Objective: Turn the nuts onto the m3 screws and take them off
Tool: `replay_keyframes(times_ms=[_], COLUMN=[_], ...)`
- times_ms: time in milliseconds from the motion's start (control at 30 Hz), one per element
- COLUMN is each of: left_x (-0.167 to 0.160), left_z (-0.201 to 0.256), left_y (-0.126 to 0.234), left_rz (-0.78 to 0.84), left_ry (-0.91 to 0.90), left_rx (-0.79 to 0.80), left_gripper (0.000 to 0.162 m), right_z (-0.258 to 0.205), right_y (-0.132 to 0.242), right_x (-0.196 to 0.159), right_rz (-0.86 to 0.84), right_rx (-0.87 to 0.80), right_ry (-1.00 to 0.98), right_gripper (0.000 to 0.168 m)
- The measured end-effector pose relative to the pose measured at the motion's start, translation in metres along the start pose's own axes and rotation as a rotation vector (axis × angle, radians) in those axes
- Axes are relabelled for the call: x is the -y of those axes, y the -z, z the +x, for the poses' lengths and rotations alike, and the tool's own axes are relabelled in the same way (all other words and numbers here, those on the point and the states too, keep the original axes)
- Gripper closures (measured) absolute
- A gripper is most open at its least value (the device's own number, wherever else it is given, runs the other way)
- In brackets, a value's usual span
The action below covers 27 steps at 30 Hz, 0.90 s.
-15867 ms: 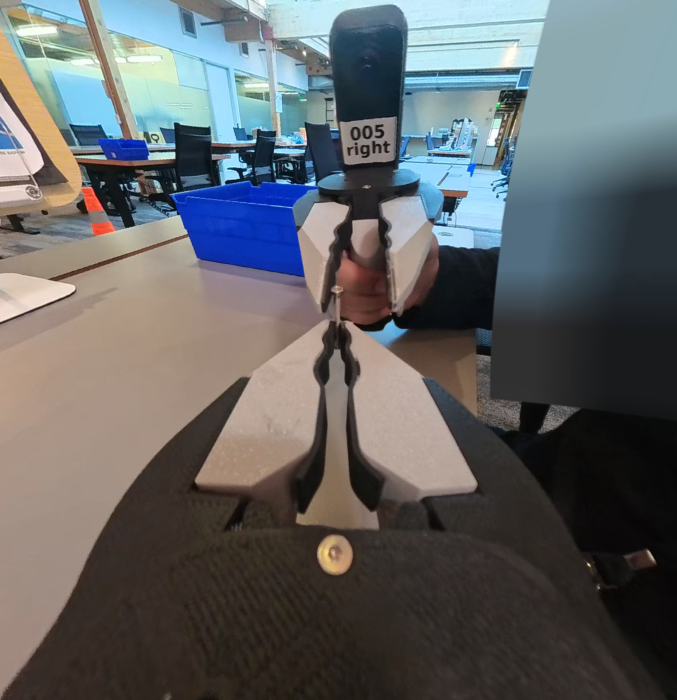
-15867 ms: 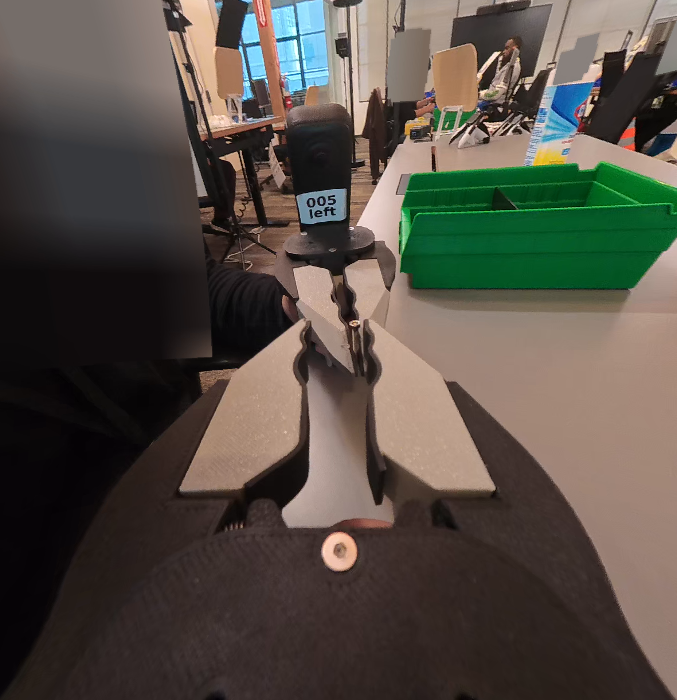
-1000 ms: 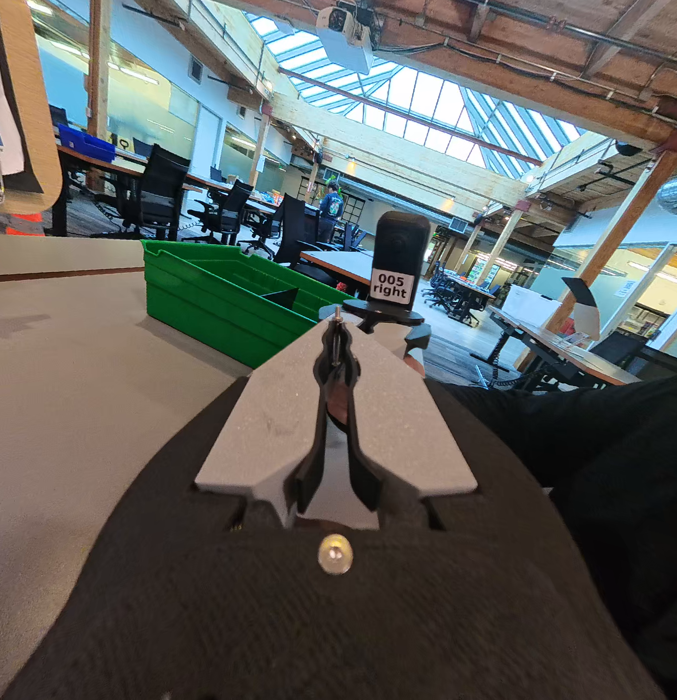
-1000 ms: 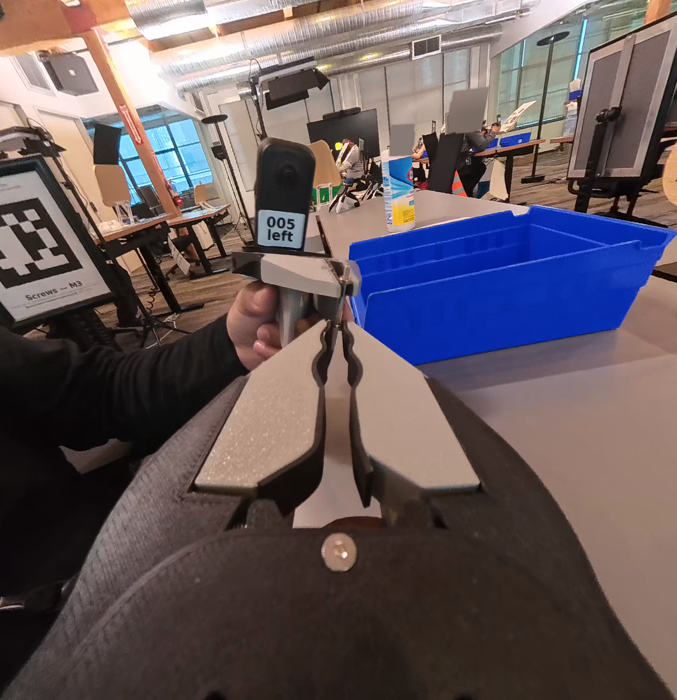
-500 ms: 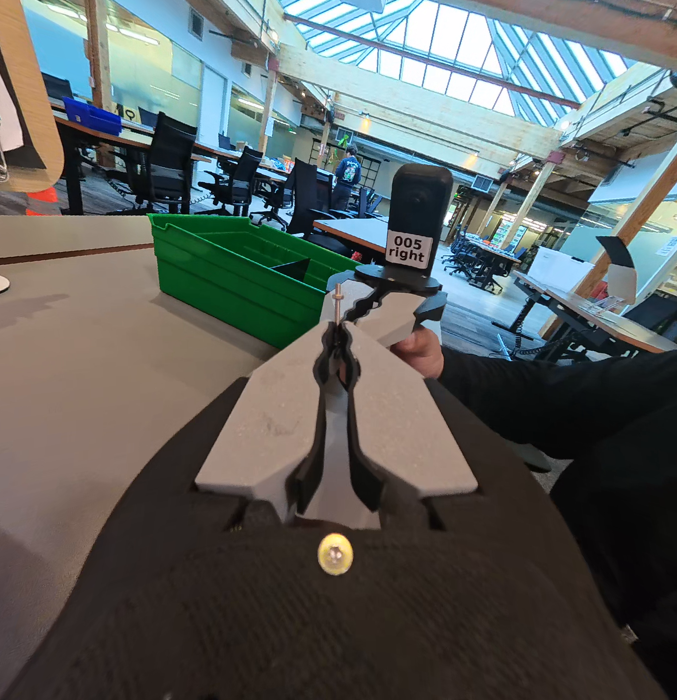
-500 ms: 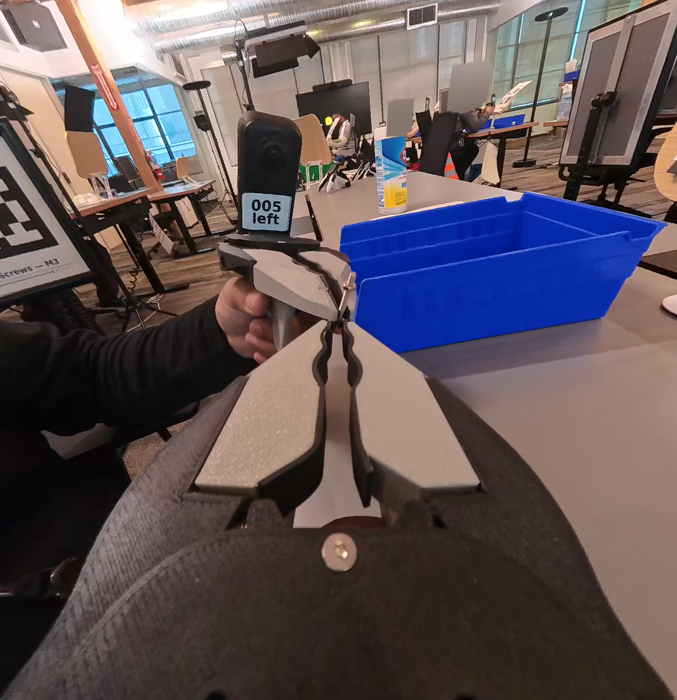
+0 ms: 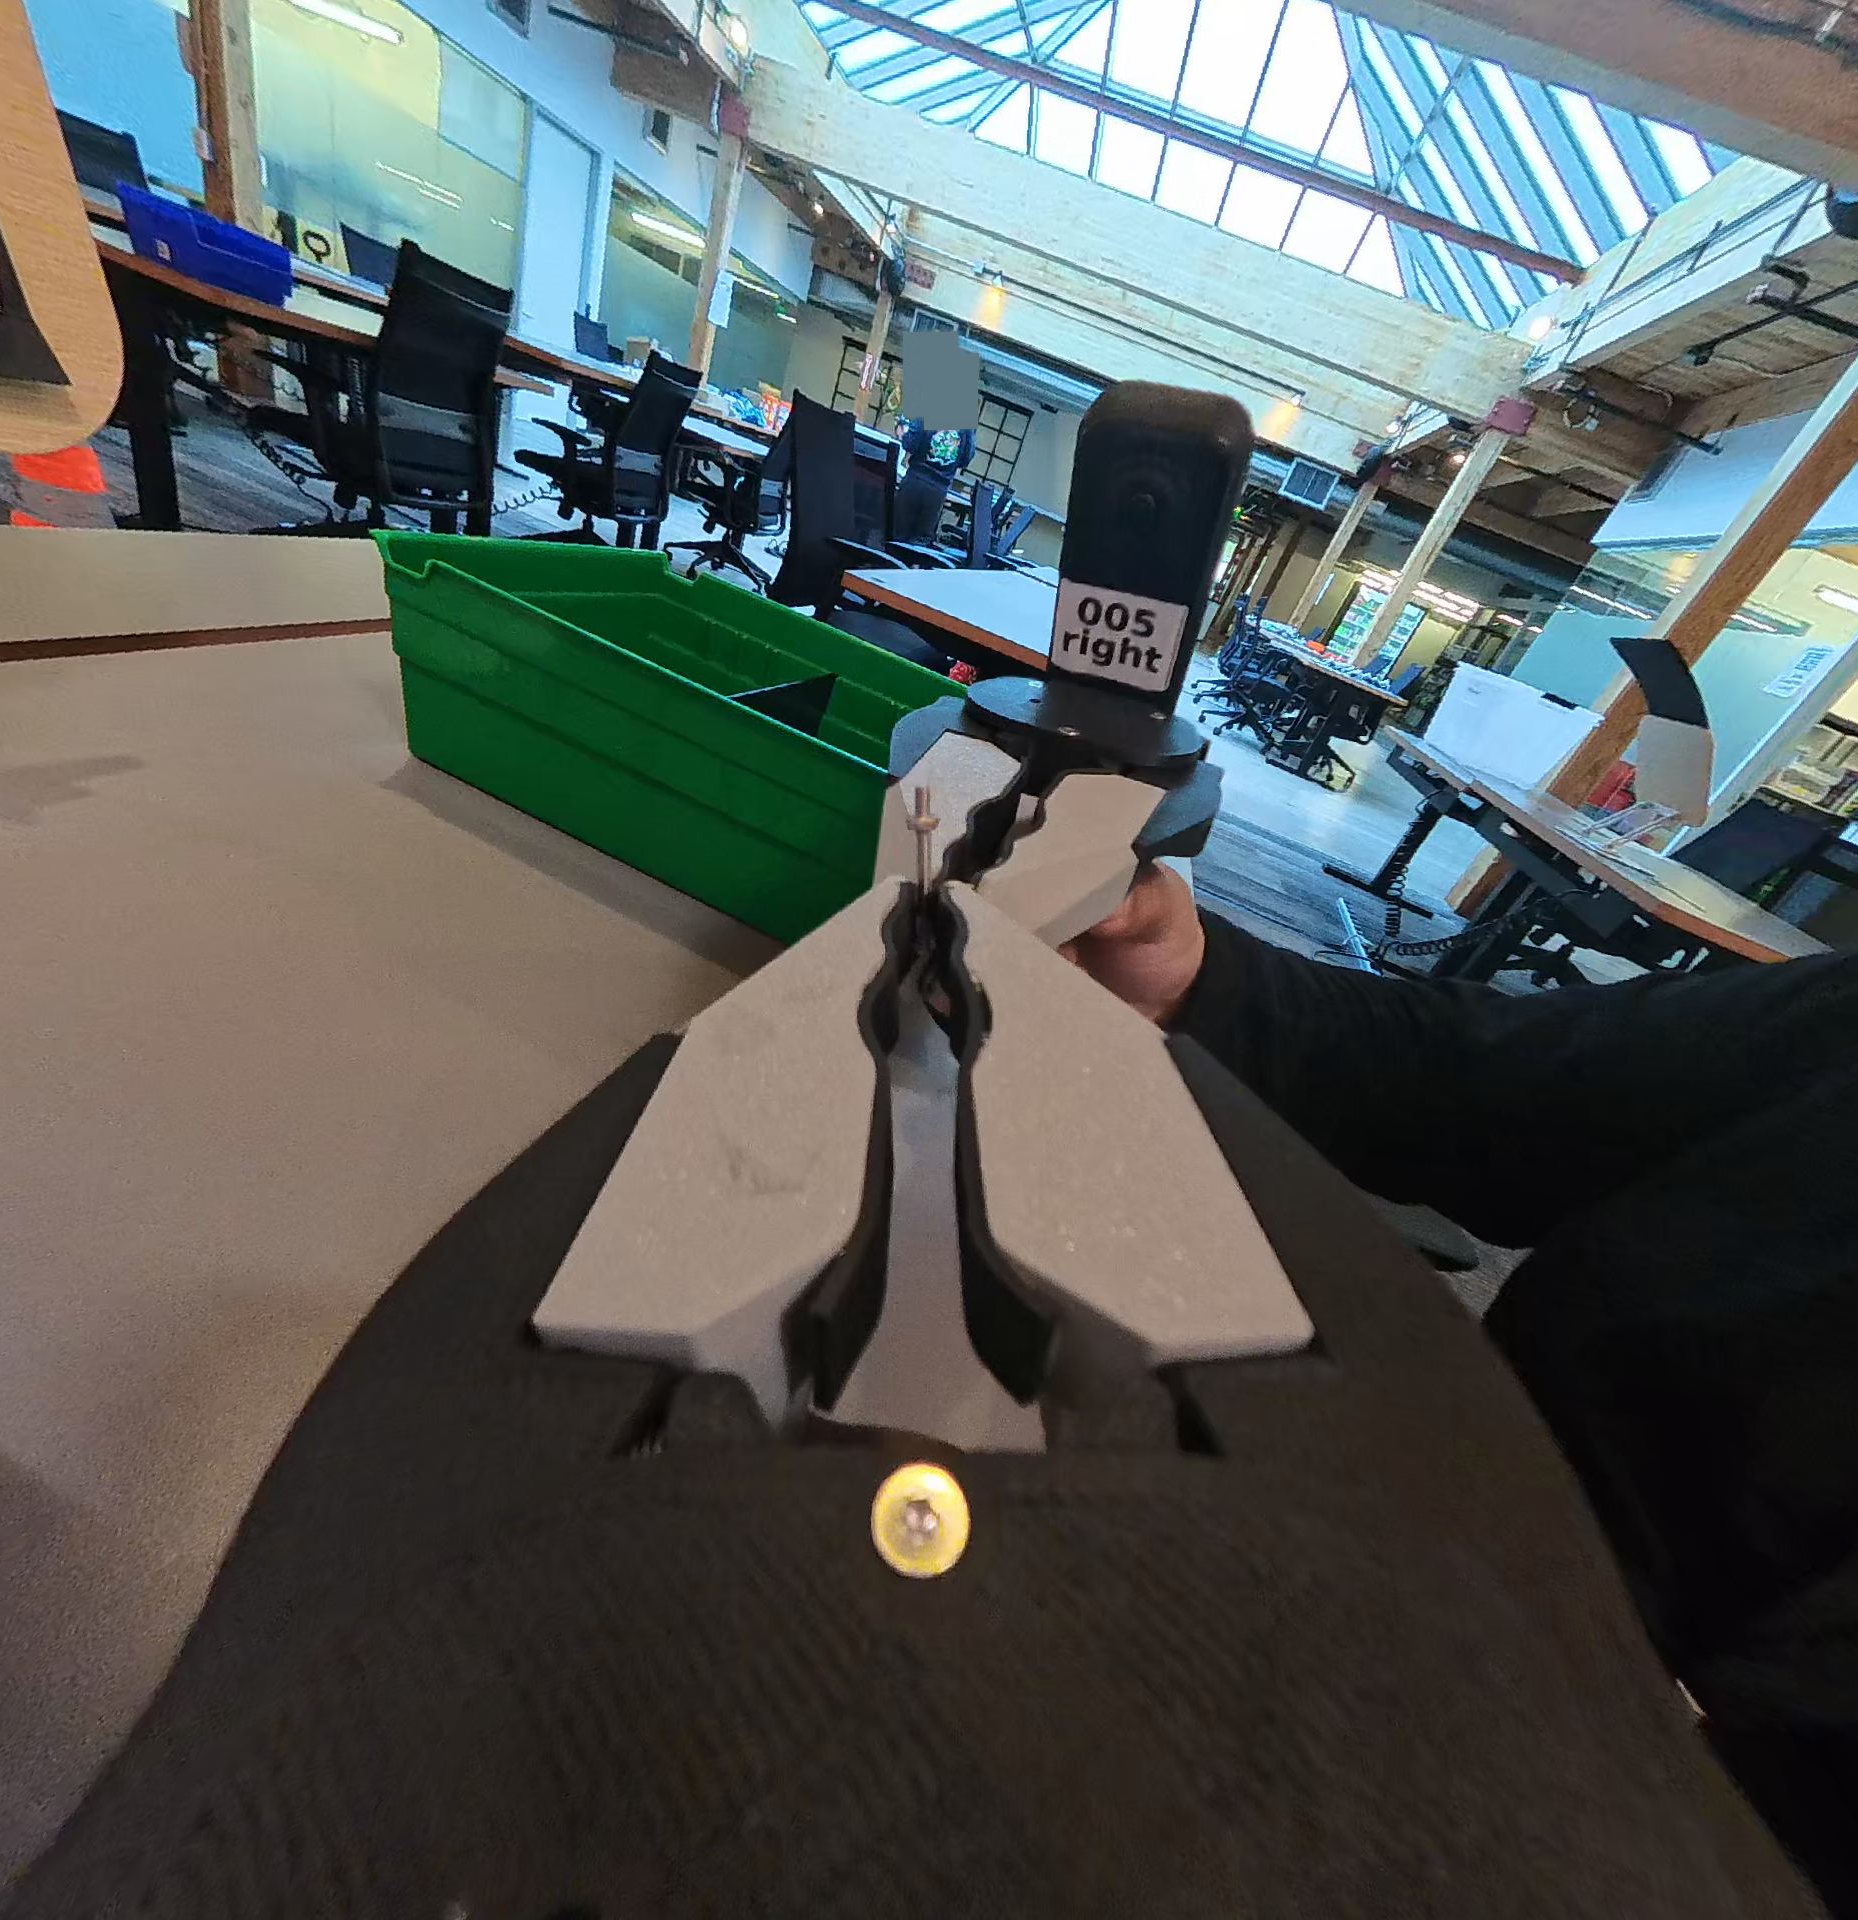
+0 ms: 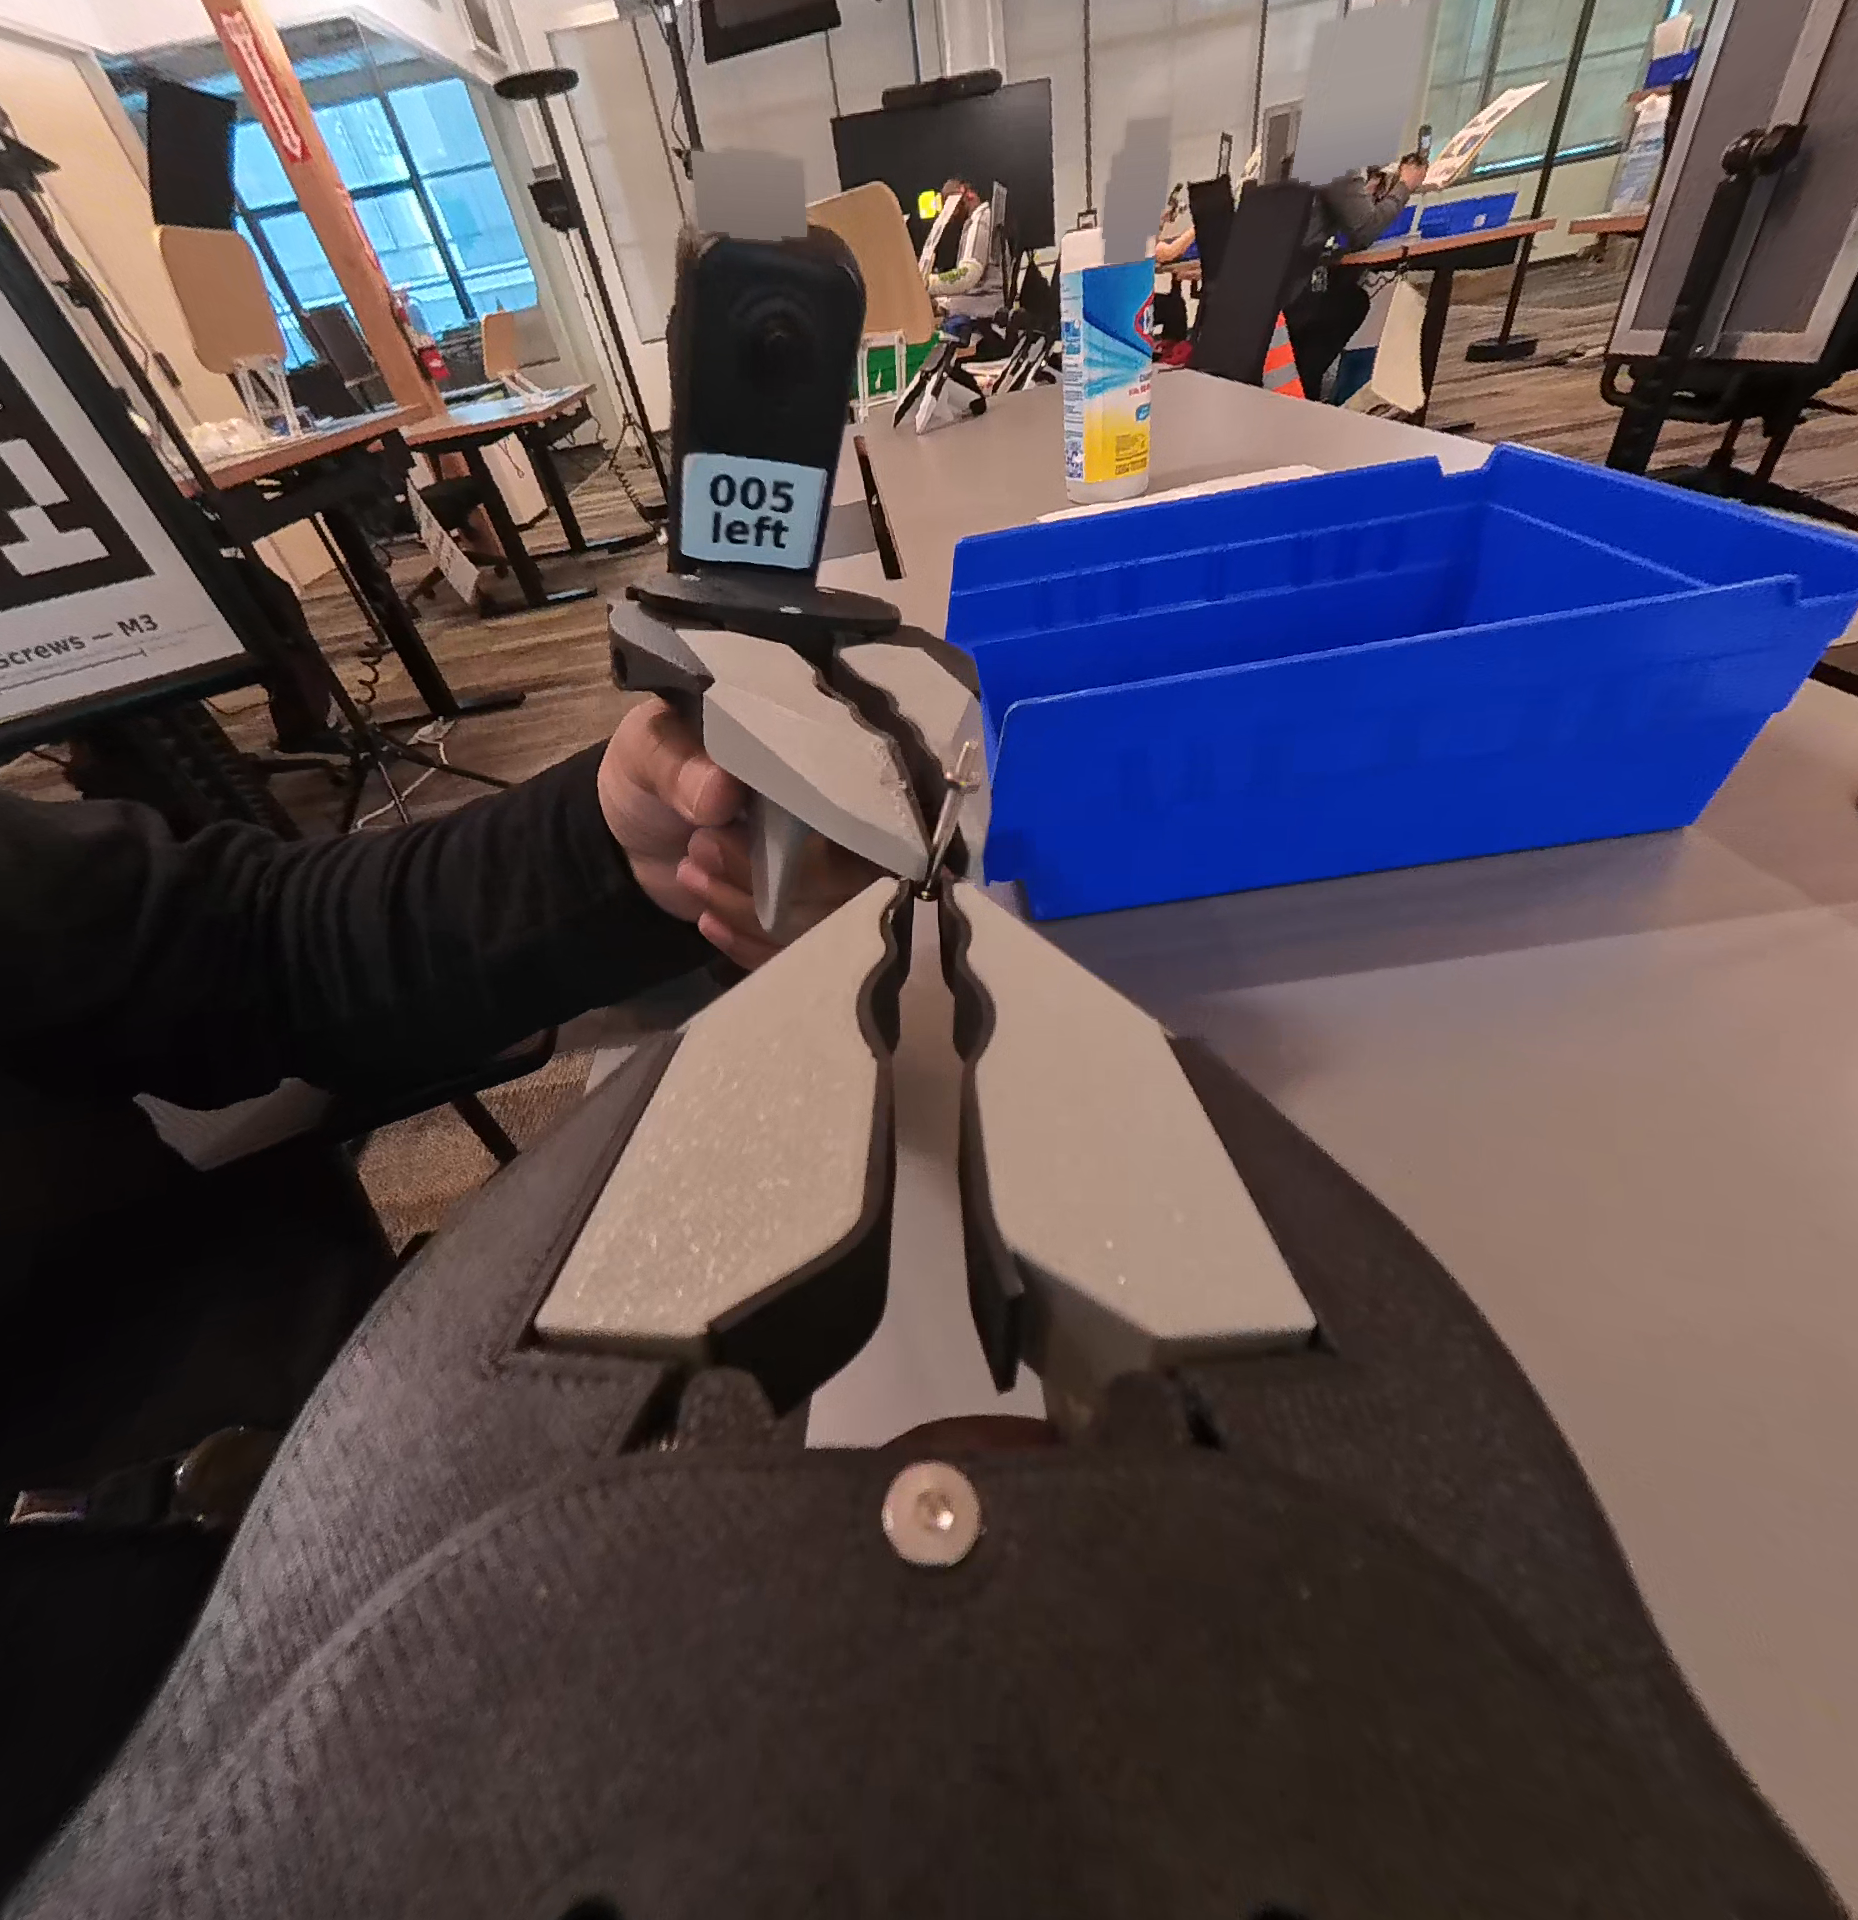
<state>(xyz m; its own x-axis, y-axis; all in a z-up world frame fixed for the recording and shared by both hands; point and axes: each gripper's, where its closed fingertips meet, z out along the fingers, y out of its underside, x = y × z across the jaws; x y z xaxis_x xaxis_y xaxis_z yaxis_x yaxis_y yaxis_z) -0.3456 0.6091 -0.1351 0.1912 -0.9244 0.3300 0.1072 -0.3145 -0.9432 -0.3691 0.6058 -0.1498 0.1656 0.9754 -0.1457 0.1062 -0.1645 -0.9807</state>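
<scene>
My left gripper [image 7: 923,902] is shut on a thin M3 screw [image 7: 921,840] that stands up out of its tips, with a small widening partway up the shaft. In the right wrist view the left gripper [image 8: 935,844] is tilted down to the right and the screw [image 8: 953,798] slants across its tips. My right gripper [image 8: 920,894] has its jaws nearly together on a tiny dark piece, seemingly a nut [image 8: 925,884], right at the screw's lower end. In the left wrist view the right gripper [image 7: 944,875] tilts down to meet my left tips. Both are held above the table.
A green bin [image 7: 634,727] stands on the grey table [image 7: 229,987] behind the grippers. A blue bin [image 8: 1372,748] stands at the right, with a wipes canister [image 8: 1107,384] behind it. A marker board [image 8: 52,520] stands at the left. The person's dark sleeves [image 8: 281,935] reach in. My left and right fingertips are right by each other.
The two grippers have tilted and come together. The screw's lower end, apart from my right tips before, now meets them. Both grippers' jaws stayed shut.
</scene>
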Motion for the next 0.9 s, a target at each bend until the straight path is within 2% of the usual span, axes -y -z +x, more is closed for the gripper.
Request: replay_keyframes(times_ms=[100,200,533,733,900], left_x=[-0.002,-0.003,-0.001,0.013,0.001], left_z=[0.002,0.002,0.000,-0.008,-0.019], left_y=[-0.001,-0.003,-0.002,0.001,-0.009], left_rz=[-0.010,-0.016,-0.026,0.105,0.126], left_ry=[0.005,-0.010,-0.113,-0.094,-0.179], left_rx=[-0.012,-0.001,0.050,0.088,0.174], left_gripper=[0.154,0.162,0.162,0.162,0.162], right_z=[-0.001,-0.002,0.000,0.011,0.023], right_y=[-0.001,-0.001,0.000,0.013,0.031], right_x=[-0.005,-0.005,-0.005,0.005,0.025], right_rz=[-0.041,-0.040,-0.035,-0.005,0.099], right_rx=[0.003,0.018,0.016,-0.038,-0.137], right_ry=[0.009,0.002,-0.020,-0.005,0.030], right_gripper=[0.167,0.167,0.163,0.157,0.153])
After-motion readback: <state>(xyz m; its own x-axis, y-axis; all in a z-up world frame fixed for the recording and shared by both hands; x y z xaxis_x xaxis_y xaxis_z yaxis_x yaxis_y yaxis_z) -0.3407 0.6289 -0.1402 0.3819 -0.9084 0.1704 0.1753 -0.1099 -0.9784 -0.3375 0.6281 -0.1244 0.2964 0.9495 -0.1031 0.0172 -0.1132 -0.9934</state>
